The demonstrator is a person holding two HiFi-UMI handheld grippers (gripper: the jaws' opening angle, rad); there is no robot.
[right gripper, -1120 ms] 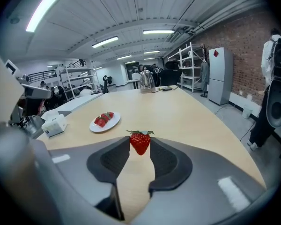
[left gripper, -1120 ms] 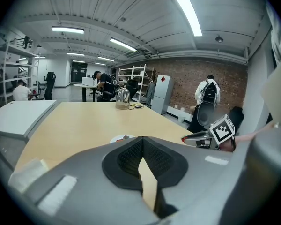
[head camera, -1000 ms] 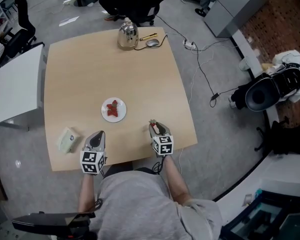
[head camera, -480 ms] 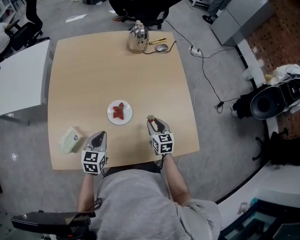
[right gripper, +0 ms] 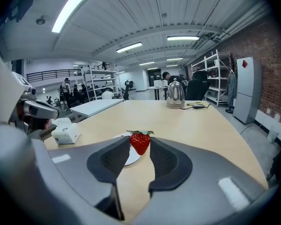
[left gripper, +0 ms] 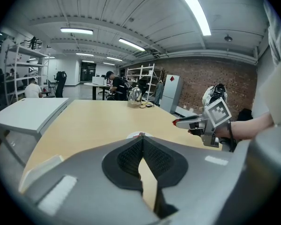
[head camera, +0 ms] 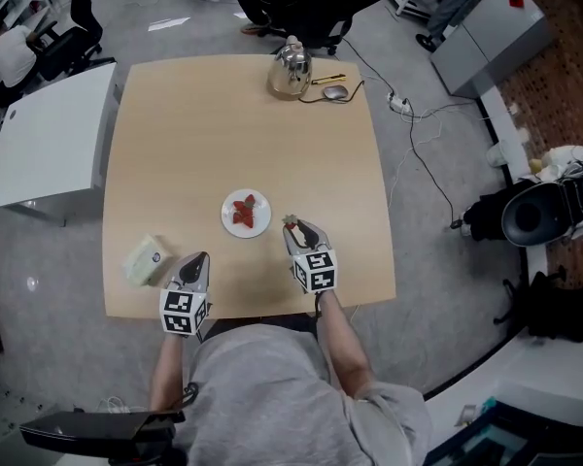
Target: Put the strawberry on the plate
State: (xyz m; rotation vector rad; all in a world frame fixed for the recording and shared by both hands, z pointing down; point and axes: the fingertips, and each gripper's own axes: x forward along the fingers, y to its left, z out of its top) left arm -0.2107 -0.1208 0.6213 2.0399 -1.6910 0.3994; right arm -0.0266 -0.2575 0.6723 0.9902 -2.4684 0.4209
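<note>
Pale wooden table in an open workshop, seen from above: my right claw grips the strawberry at its tip, just right of the white plate, which carries red fruit pieces. My left claw hangs near the table's front edge, with a small white box just to its left.

From the left claw's camera: its jaws are pressed together on nothing. The plate lies just past their tips and the right claw is off to the right.

From the right claw's camera: the strawberry sits pinched between both pads, leaves up. The plate lies directly beyond the tips, slightly left and below the fruit.
</note>
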